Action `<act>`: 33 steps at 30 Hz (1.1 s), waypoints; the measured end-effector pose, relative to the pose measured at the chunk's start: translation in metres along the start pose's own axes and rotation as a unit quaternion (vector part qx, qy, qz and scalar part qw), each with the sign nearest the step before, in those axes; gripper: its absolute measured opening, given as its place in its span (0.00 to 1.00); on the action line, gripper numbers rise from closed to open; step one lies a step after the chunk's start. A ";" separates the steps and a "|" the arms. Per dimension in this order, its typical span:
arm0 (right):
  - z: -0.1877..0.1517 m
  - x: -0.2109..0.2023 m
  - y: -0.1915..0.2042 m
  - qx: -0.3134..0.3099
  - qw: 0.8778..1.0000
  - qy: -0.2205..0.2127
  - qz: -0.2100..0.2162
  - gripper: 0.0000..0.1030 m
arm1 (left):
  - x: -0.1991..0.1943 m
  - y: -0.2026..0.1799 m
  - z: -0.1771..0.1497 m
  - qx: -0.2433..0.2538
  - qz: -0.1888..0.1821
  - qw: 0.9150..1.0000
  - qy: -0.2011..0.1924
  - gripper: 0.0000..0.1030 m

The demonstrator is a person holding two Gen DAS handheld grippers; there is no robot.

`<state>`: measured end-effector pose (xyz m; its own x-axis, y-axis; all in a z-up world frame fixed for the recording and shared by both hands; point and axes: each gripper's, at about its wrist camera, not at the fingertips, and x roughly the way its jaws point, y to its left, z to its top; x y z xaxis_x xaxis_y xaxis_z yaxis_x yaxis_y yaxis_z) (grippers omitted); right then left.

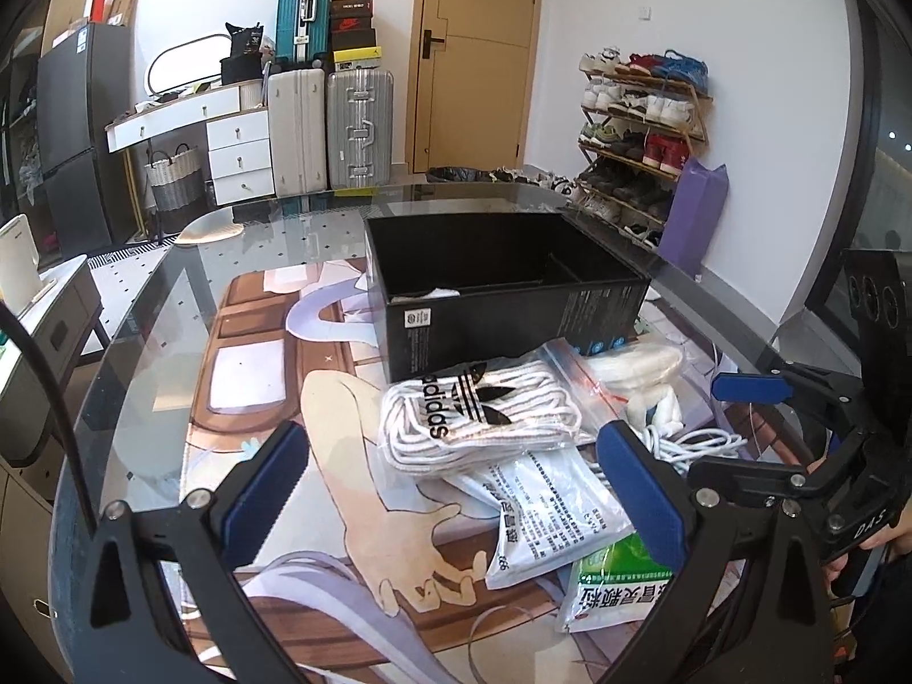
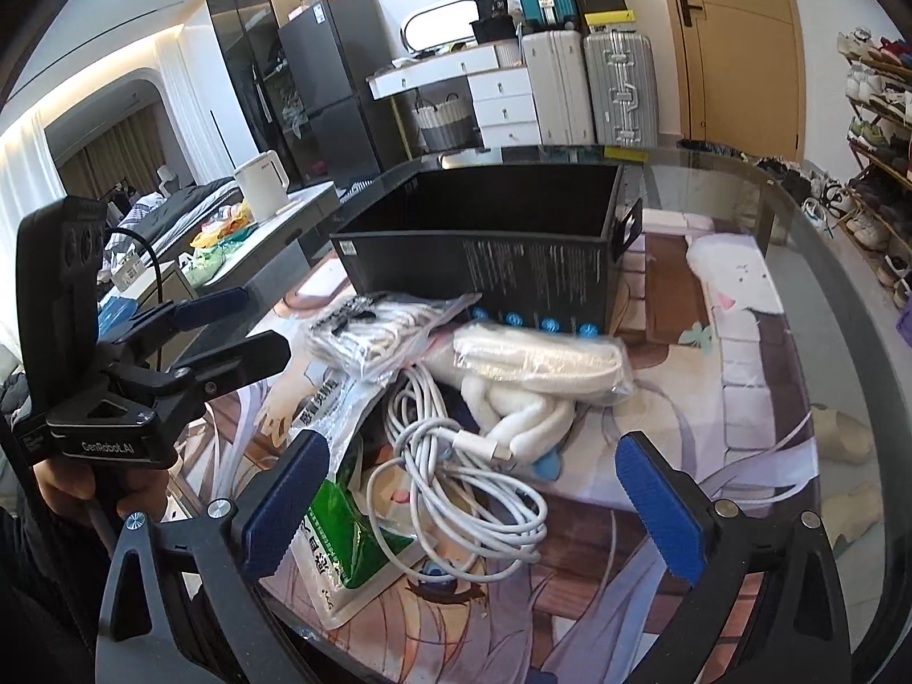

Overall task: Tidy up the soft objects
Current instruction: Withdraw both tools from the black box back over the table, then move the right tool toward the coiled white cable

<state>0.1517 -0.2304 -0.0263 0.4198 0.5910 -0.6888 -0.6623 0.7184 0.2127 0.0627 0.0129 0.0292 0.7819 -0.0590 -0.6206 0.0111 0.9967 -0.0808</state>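
Note:
A black open box (image 1: 501,285) stands on the mat; it also shows in the right wrist view (image 2: 484,251). In front of it lies a pile: a bag of white laces with an adidas logo (image 1: 479,416) (image 2: 382,325), white medicine pouches (image 1: 547,513), a green-and-white pouch (image 1: 615,581) (image 2: 342,536), a bagged white cloth (image 1: 632,367) (image 2: 541,359) and a coiled white cable (image 2: 461,479). My left gripper (image 1: 456,496) is open and empty, just short of the lace bag. My right gripper (image 2: 473,501) is open and empty, over the cable.
The round glass table (image 1: 142,308) carries a printed anime mat (image 1: 319,456). Each gripper shows in the other's view, the right one (image 1: 798,422) and the left one (image 2: 188,330). Suitcases, a white dresser and a shoe rack (image 1: 644,131) stand behind.

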 end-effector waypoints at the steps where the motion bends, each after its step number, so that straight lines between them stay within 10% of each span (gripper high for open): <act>1: -0.001 0.002 0.000 0.000 1.000 0.003 0.000 0.99 | 0.001 0.000 -0.001 0.003 0.002 1.000 0.001 0.99; 33: -0.011 0.015 -0.033 0.021 0.997 0.057 -0.041 0.99 | 0.008 0.003 -0.005 0.003 -0.001 1.000 0.011 0.99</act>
<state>0.1729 -0.2489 -0.0512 0.3969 0.4867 -0.7782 -0.6019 0.7781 0.1796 0.0661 0.0152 0.0201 0.7682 -0.0622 -0.6372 0.0169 0.9969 -0.0770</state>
